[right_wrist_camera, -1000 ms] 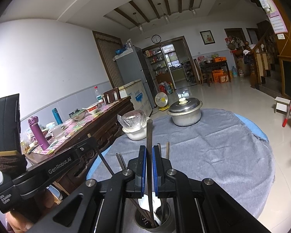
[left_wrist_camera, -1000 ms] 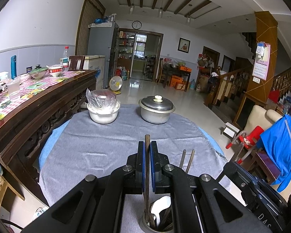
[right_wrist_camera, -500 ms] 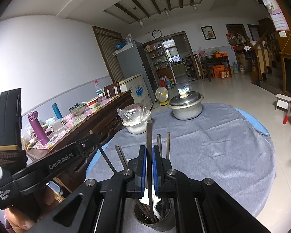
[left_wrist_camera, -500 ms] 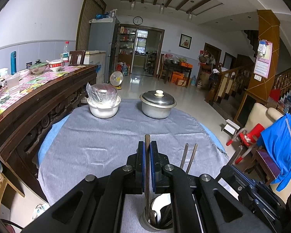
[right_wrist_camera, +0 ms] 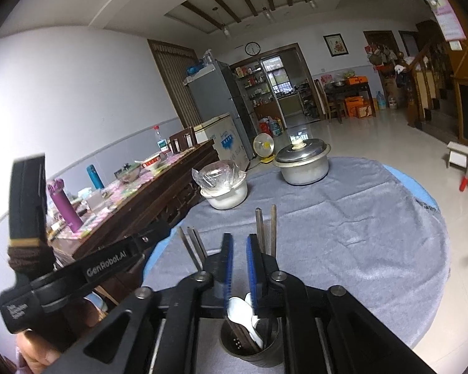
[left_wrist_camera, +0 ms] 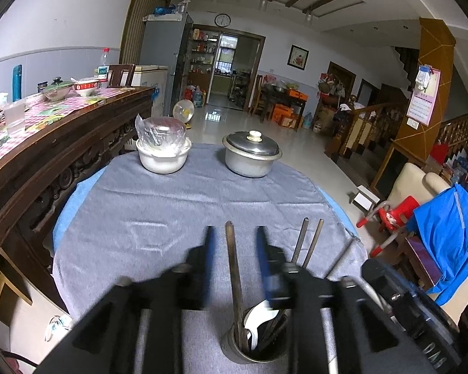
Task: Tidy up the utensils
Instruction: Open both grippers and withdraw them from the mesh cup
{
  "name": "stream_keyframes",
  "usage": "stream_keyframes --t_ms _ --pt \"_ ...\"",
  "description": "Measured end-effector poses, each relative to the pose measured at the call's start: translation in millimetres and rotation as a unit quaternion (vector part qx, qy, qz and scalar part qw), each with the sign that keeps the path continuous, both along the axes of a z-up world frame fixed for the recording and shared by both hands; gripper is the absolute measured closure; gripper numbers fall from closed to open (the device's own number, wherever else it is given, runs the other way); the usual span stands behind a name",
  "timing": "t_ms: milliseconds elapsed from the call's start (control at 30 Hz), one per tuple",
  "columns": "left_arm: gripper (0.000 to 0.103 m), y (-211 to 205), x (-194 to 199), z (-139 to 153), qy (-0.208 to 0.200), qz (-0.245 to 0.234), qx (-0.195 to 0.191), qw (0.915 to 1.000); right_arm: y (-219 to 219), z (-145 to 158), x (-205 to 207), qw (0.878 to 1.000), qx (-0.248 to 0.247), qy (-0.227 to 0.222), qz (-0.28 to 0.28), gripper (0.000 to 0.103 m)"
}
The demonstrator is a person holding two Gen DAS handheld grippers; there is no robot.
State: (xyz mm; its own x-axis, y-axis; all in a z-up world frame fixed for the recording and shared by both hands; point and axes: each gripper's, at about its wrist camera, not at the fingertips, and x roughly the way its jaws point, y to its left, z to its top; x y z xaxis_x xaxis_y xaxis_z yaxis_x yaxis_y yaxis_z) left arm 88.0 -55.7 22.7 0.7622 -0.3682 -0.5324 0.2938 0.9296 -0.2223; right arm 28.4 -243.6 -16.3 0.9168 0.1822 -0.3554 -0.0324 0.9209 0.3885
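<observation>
Over the grey-clothed table (left_wrist_camera: 177,212) both grippers, left (left_wrist_camera: 234,243) and right (right_wrist_camera: 236,246), are opening, releasing chopsticks (left_wrist_camera: 234,268) into the holder (left_wrist_camera: 252,350); next, withdraw clear.

Black tongs (right_wrist_camera: 236,251), blue pads (right_wrist_camera: 251,268), silver screws, white lettering
</observation>
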Motion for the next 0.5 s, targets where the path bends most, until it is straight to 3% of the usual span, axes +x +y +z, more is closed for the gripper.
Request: stream_keyframes --t_ms 100,167,333,367,467,500 --pt "0.062 5.7 -1.6 -0.1 -0.004 0.004 0.006 1.0 -7.9 0.3 -2.9 1.0 0.003 -0.001 -0.014 0.075" --pt "0.048 8.3 -2.3 -2.6 0.001 -0.001 0.008 1.0 -12.5 -0.4 -4.3 1.0 0.007 0.001 -0.021 0.075" --pt "0.033 14.0 -11.3 -9.8 0.012 0.006 0.034 0.9993 -22.6 -2.3 -9.6 0.999 0.01 0.016 -0.03 0.074" --pt "0.031 14.9 -13.8 -10.9 0.016 0.008 0.039 0.9991 -23.4 -2.7 -10.3 0.999 0.011 0.021 -0.03 0.07" --pt "0.026 16.2 -22.5 -15.6 0.026 0.022 0.065 0.9973 -25.5 -2.8 -17.0 0.999 0.013 0.03 -0.035 0.039" --pt "0.025 16.7 -25.0 -17.5 0.029 0.029 0.076 0.9962 -25.1 -1.5 -21.1 0.999 0.009 0.026 -0.037 0.038"
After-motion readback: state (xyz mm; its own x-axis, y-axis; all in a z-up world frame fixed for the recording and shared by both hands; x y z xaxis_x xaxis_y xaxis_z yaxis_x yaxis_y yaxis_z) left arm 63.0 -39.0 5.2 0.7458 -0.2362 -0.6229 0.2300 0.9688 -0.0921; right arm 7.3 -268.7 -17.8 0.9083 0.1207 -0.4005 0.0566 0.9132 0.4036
